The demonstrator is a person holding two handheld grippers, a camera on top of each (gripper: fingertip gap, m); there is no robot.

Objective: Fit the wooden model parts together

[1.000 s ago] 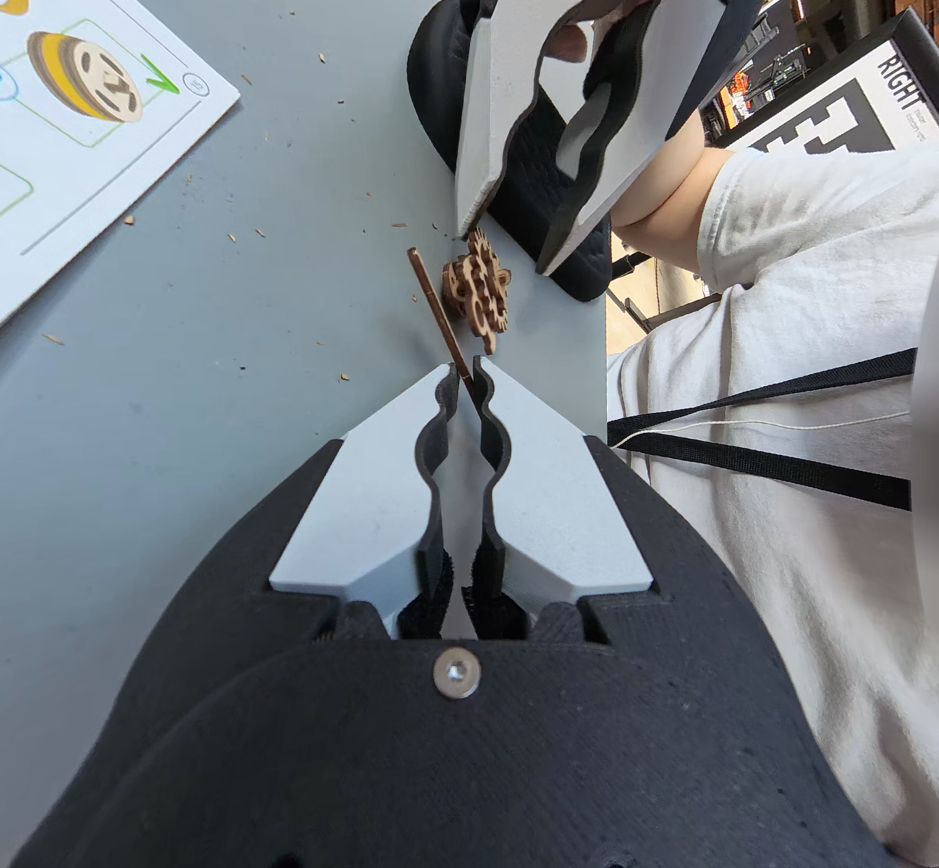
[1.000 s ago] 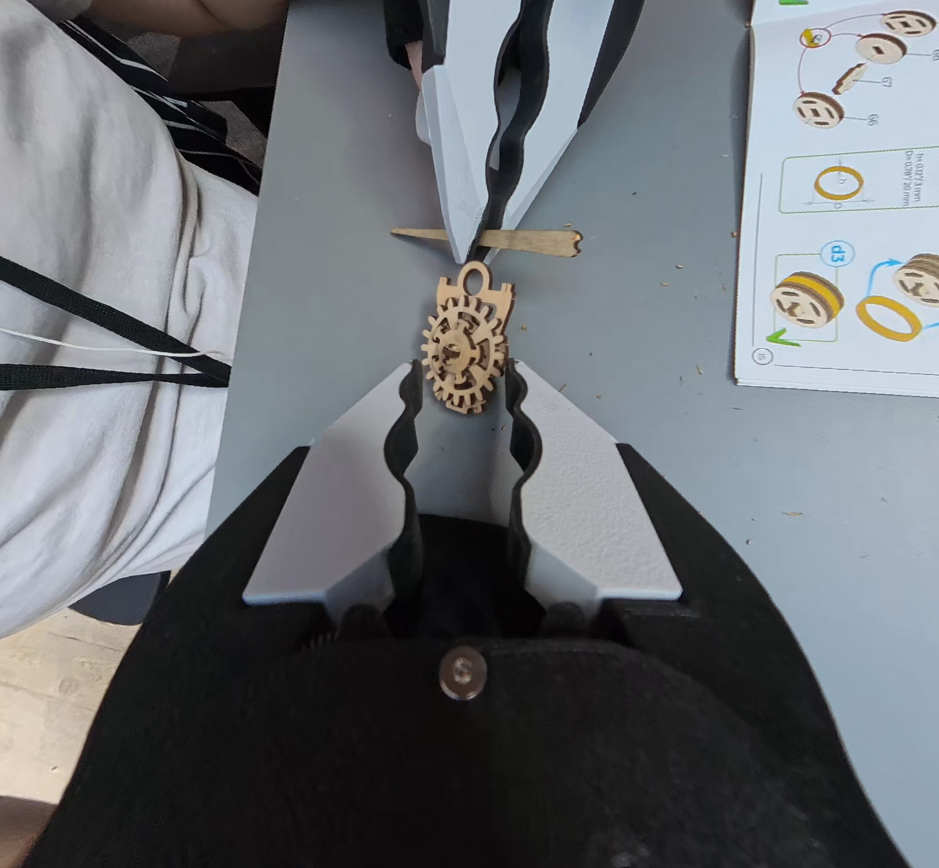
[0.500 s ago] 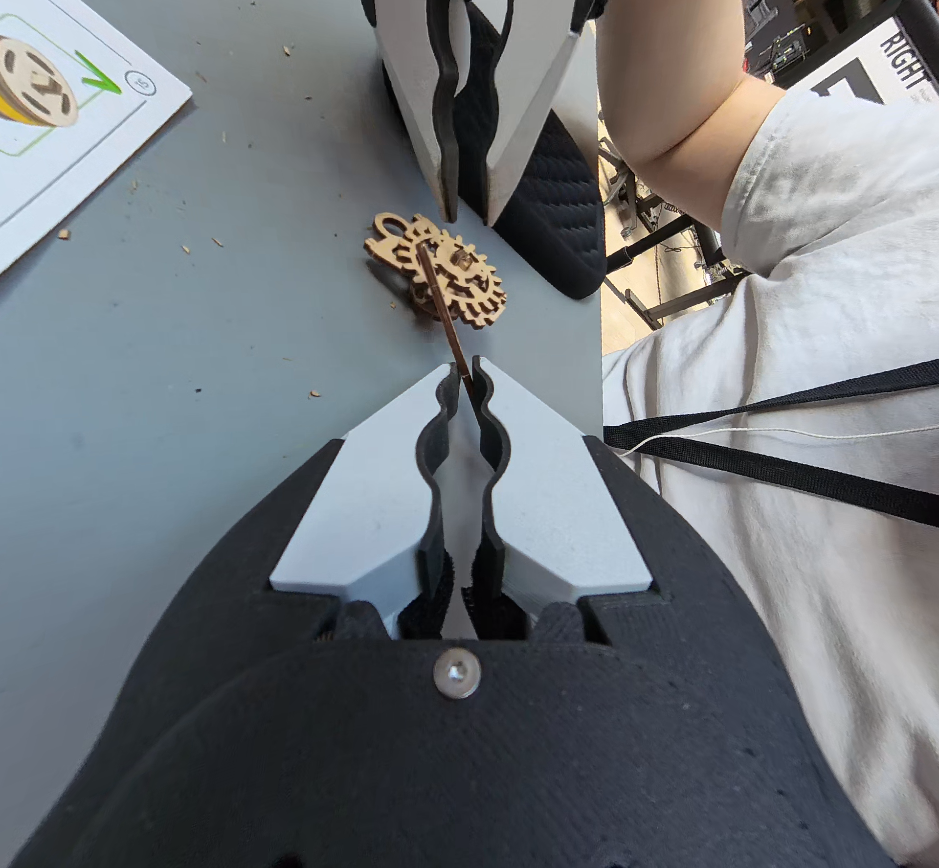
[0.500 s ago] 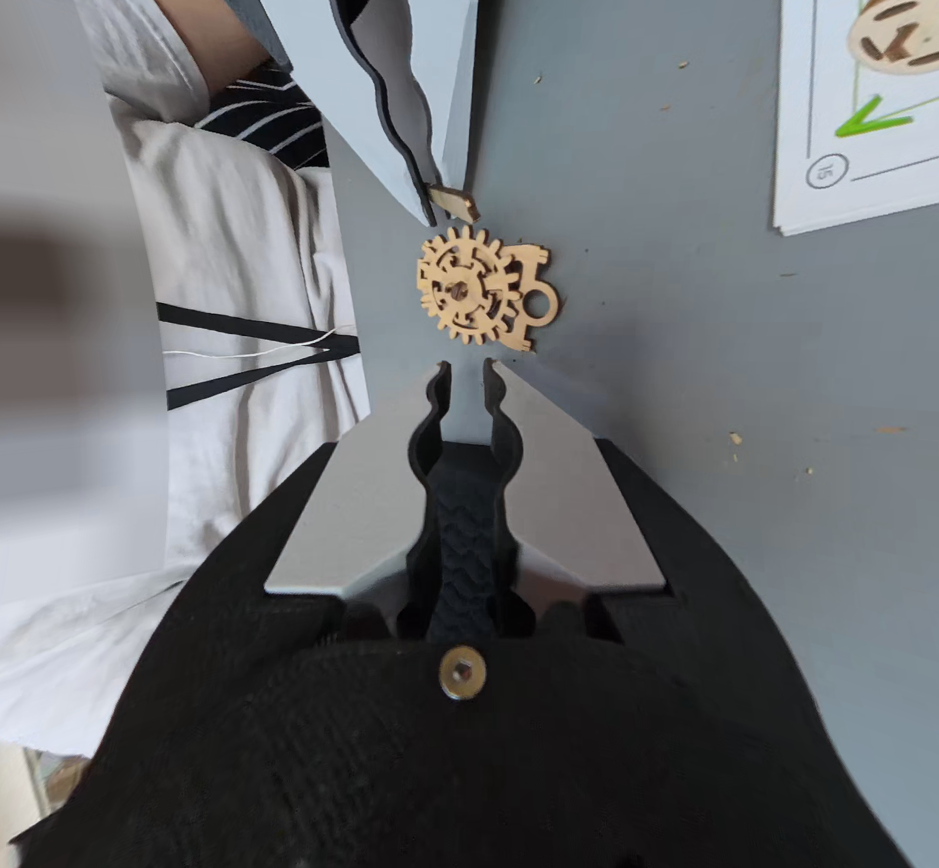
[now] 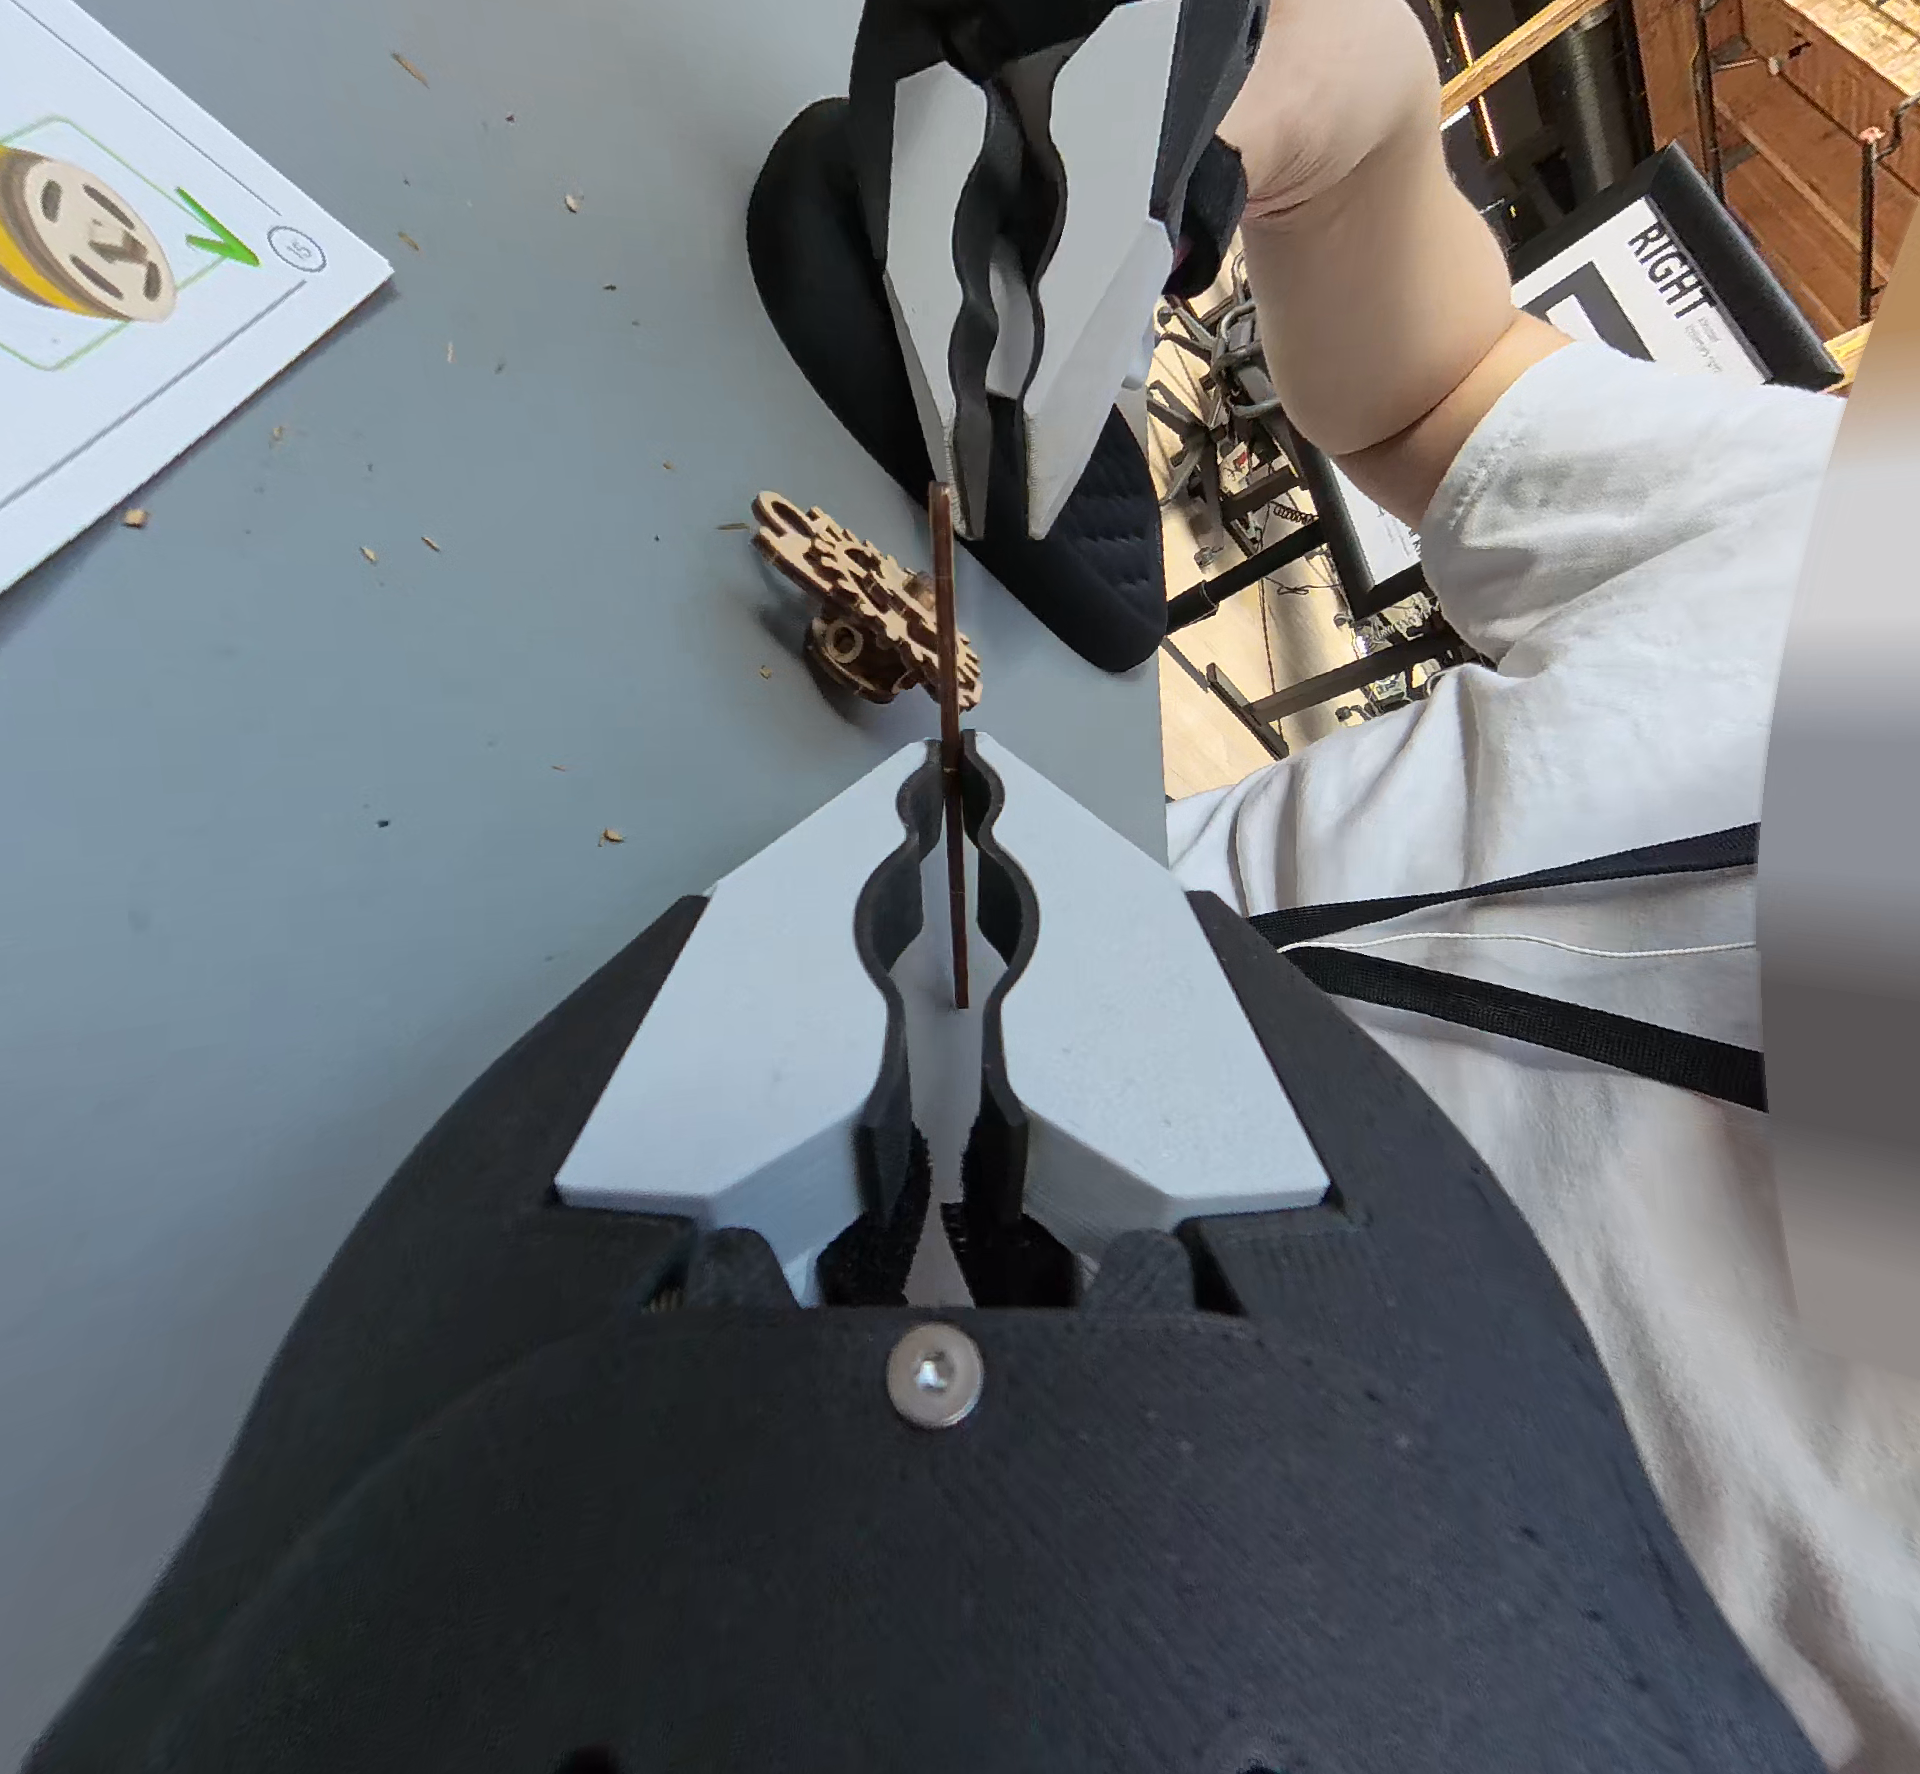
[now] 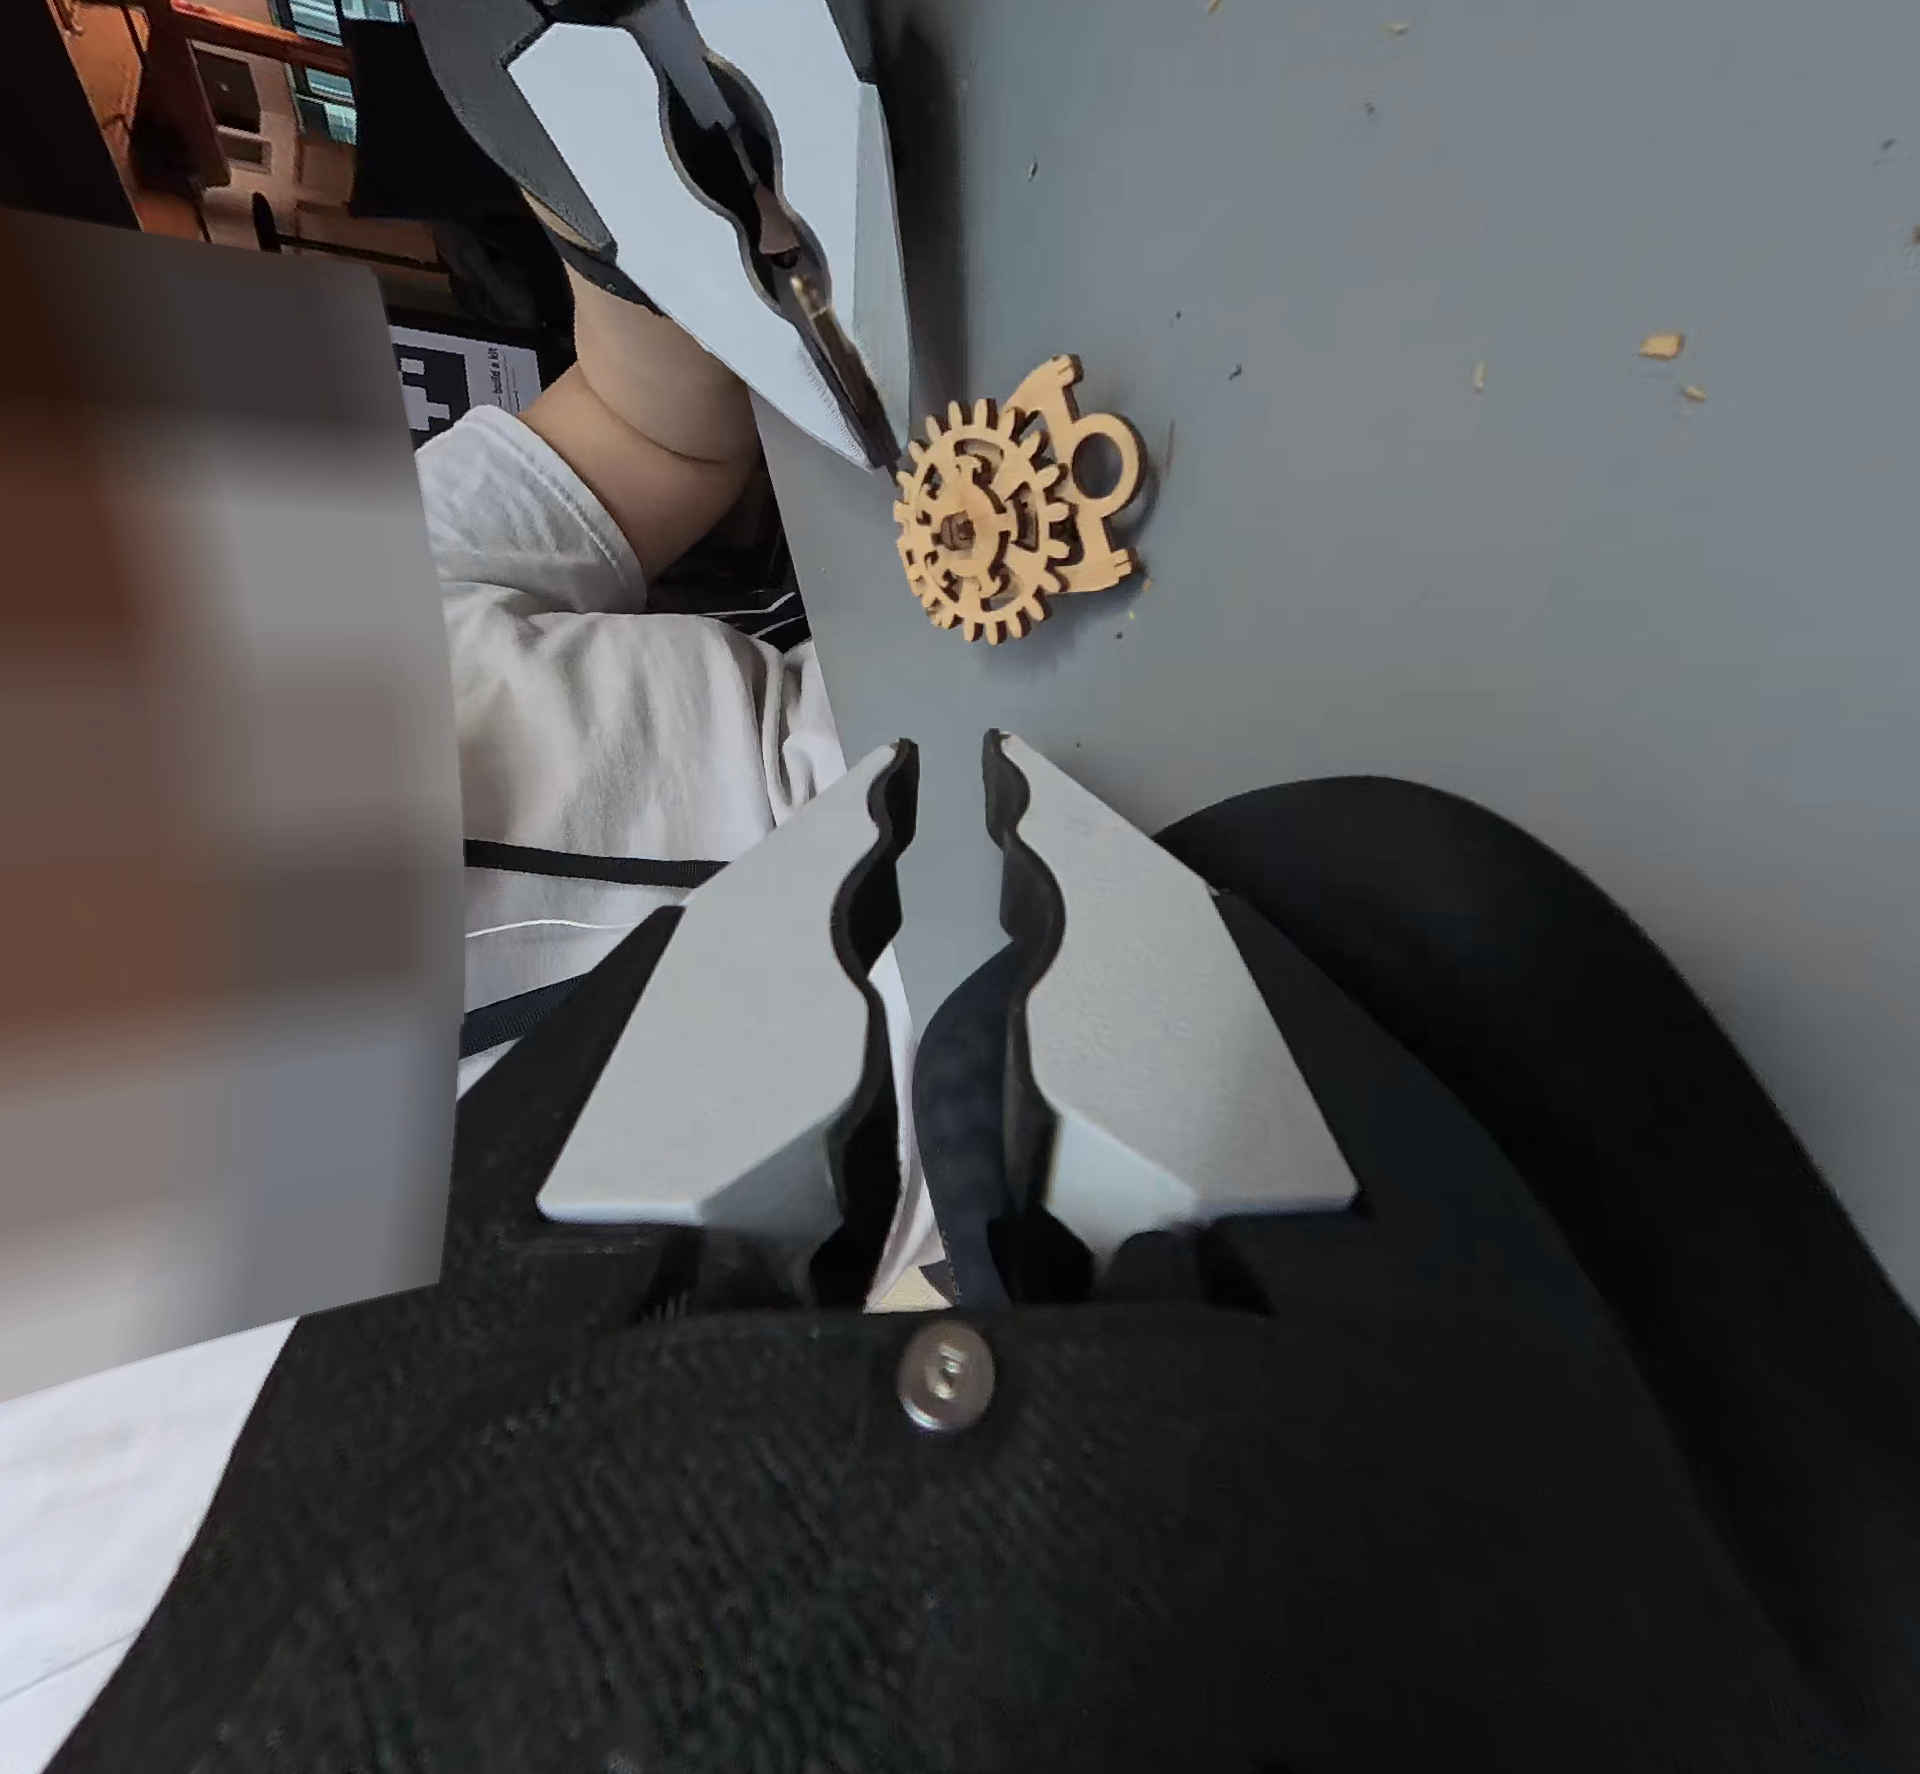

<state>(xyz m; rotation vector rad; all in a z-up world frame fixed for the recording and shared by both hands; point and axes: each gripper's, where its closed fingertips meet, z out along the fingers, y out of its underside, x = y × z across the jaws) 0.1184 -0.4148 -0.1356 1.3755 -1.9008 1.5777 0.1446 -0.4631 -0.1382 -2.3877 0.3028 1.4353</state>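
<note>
One wooden gear piece [image 6: 1013,506] lies flat near the edge of the grey table [image 5: 312,789]. One thin wooden stick [image 5: 951,758] is pinched in the closed left gripper [image 5: 951,748], its tip over the gear. The right gripper [image 6: 951,753] hovers slightly parted, empty. One instruction sheet [image 5: 125,290] lies farther off, wood chips scattered around; shelving stands behind.

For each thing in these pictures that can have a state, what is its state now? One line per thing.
left gripper: shut on the wooden stick.
wooden stick: clamped edge-on between the jaws, its tip sticking out forward.
right gripper: jaws slightly apart, holding nothing.
gear assembly: lying on the grey table, not gripped.
instruction booklet: lying open on the table.
</note>
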